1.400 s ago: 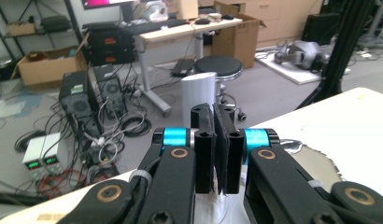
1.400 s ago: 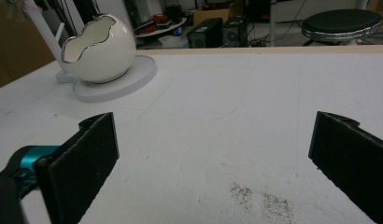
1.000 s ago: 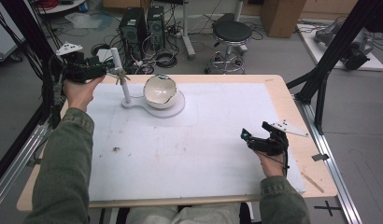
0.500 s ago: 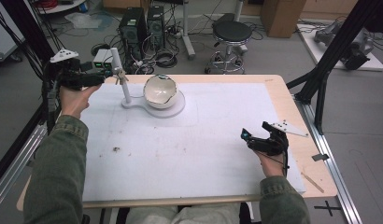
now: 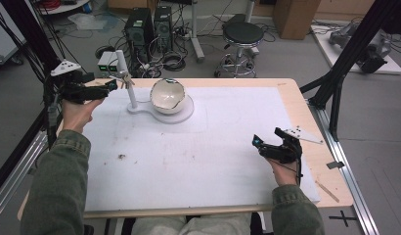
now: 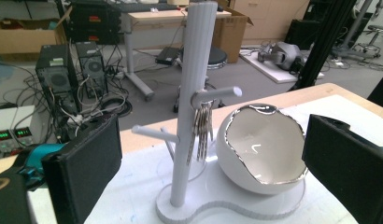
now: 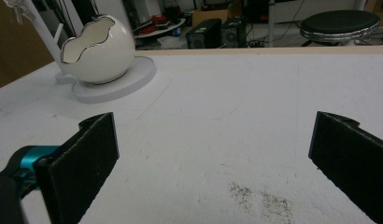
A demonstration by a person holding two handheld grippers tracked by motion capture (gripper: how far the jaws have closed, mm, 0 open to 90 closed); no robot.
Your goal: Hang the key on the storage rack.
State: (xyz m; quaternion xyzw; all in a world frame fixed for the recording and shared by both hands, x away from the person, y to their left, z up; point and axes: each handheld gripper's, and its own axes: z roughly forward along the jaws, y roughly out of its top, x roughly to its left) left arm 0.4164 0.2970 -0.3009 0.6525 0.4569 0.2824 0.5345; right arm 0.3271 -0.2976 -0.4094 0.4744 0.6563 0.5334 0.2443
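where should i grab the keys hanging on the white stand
Take the keys low on the dangling bunch, below the peg. Come from the left tongs side, already open toward them: they hang free beside the post, clear of the bowl.

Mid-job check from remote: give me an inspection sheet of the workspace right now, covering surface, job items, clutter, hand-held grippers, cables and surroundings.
Surface: white mat over a wooden table, with a dark smudge near its left side.
Job's things: white peg stand on a white base; keys hang from one peg; an egg-shaped white bowl with a silver rim sits on the base.
Clutter: thin wooden stick at the table's right edge.
Grippers: left hand-held gripper open, raised and aimed at the stand; right hand-held gripper open, low over the mat, holding nothing.
Cables: tangled on the floor behind the table.
Surroundings: computer towers, stool, cardboard boxes.
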